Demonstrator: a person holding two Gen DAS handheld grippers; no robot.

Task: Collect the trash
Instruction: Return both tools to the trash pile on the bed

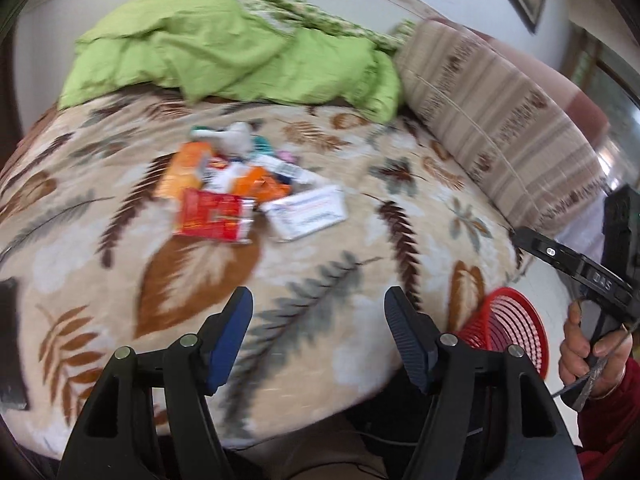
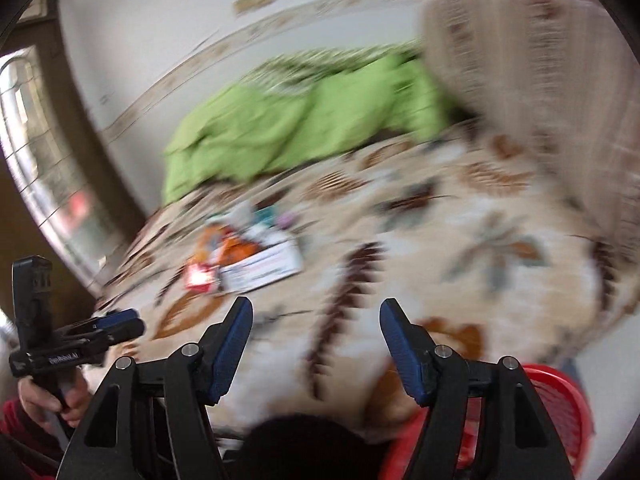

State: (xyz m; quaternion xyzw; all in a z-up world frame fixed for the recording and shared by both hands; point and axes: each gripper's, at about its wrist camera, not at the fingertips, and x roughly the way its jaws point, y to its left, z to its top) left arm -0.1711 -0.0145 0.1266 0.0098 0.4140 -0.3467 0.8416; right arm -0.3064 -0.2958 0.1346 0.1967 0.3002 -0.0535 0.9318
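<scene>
Crinkled wrappers [image 1: 240, 196] heaped on fleecy blanket [image 1: 320, 280]; left gripper [image 1: 319, 336], right gripper [image 2: 316, 340] spread.

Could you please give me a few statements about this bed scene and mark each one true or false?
1. The left tool is open and holds nothing. True.
2. The trash pile sits inside the red basket. False: it lies on the leaf-patterned blanket, apart from the basket.
3. A crumpled green cover lies beyond the trash pile. True.
4. The right tool is clamped on a wrapper. False: its jaws are apart and empty.
5. The red basket sits at the bed's near right edge. True.
</scene>
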